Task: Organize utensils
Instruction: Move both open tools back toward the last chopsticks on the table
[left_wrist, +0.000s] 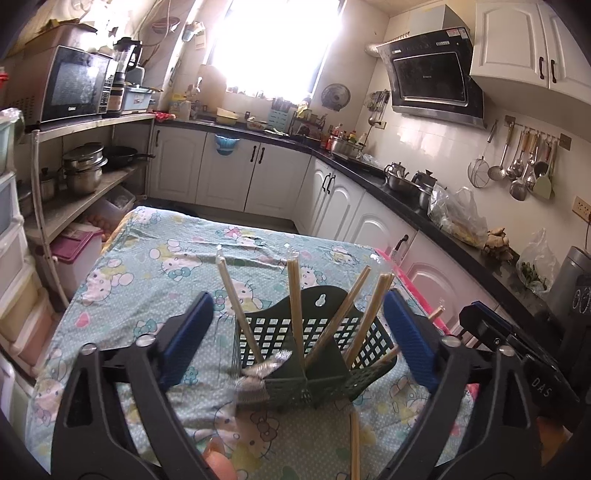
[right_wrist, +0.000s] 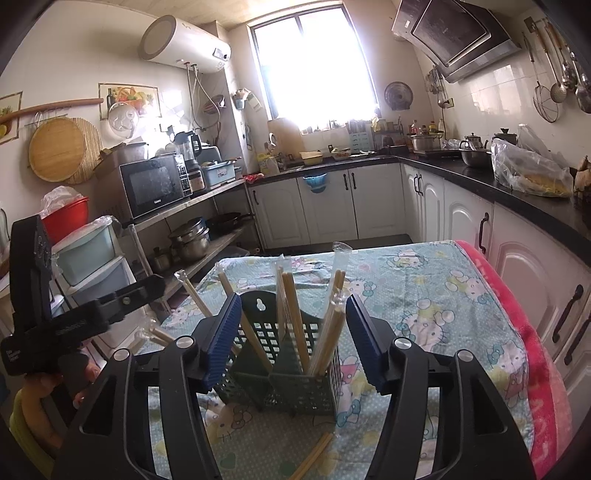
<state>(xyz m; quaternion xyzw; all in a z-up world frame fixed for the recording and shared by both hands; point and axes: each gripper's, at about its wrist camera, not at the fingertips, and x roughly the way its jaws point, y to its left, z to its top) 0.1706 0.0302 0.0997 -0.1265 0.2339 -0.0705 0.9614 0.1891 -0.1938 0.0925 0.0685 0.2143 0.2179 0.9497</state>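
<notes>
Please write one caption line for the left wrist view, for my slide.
Open left gripper faces a green utensil basket holding wrapped chopsticks.

A dark green plastic caddy (left_wrist: 314, 343) with latticed walls and a raised back plate pierced by a keyhole slot is seen standing upright on the cloth. It is divided into compartments by inner walls. Several pairs of pale wooden chopsticks (left_wrist: 295, 295), some sheathed in clear wrappers, are stood in it, fanned outward at differing tilts. A crumpled clear wrapper (left_wrist: 258, 373) is seen at the caddy's front left corner. One more pair of chopsticks (right_wrist: 314, 458) is laid flat on the cloth, just in front of the caddy.
</notes>
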